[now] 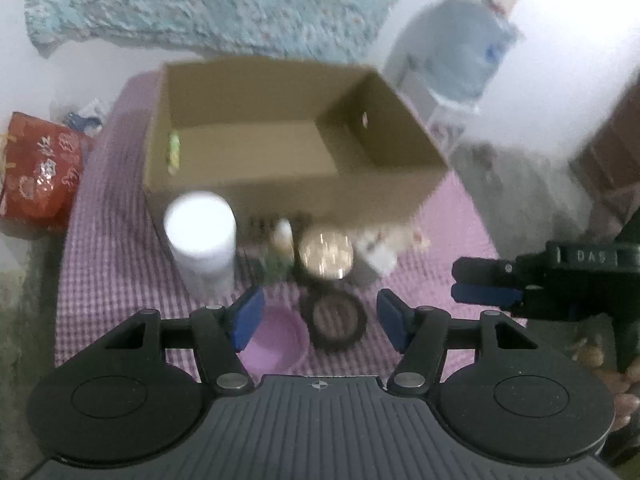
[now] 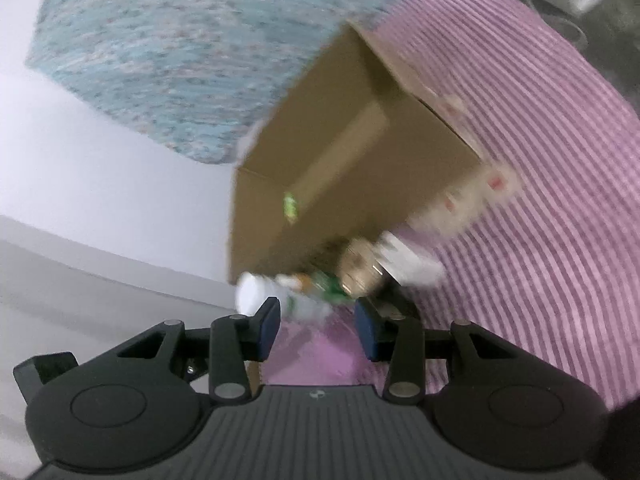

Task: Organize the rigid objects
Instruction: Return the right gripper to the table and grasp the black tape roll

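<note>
Dim indoor light; heavy motion blur; fisheye-bent edges.

Open cardboard box (image 1: 288, 136) behind white jar (image 1: 200, 236)

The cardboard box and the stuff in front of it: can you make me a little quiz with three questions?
1. True or false: the cardboard box is open at the top.
2. Which sits nearest the left gripper? A) the pink bowl B) the white jar C) the red bag
3. Fill in: the cloth on the table is pink and ____ checked.

Key
1. True; you can see the box's inside walls.
2. A; the bowl lies just under the open fingers.
3. White.
</note>
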{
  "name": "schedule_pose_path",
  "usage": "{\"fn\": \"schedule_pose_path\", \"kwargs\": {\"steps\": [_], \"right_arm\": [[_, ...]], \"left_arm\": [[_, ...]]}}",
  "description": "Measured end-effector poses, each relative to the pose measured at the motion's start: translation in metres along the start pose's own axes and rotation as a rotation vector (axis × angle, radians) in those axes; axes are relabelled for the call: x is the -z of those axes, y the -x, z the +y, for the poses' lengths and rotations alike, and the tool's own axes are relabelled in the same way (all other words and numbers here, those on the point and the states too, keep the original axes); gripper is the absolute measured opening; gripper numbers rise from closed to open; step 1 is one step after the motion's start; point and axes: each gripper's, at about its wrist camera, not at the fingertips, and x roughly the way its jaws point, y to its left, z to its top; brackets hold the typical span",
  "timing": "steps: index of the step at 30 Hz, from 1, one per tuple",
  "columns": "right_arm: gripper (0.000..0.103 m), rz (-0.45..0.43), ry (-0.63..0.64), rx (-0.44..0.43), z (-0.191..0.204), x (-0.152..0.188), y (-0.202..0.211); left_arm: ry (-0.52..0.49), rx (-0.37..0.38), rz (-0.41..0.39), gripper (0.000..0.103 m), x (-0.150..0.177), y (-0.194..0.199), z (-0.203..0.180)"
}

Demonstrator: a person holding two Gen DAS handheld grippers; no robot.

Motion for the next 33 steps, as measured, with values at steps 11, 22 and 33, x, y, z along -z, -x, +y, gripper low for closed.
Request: {"fn": "schedule_pose_path", "kwargs": {"steps": [11, 22, 33], "right_arm": [[0.043, 0.028, 0.005, 0.063, -0.021, 0.021, -0.024], [0.029, 0.054, 0.131, 0.196, -0.018, 0.013, -0.064], [0.02, 0.125, 0.323, 0.321, -0.006, 0.016, -0.102]], "left_arm": [[-0.116, 0.026, 0.05, 0.062, 0.032, -0.045, -0.022], [-0.226, 0.008, 0.07, 0.059, 0.033, -0.082, -0.035], [-0.224, 0.034, 0.129, 0.059, 0.04, -0.106, -0.037]]}}
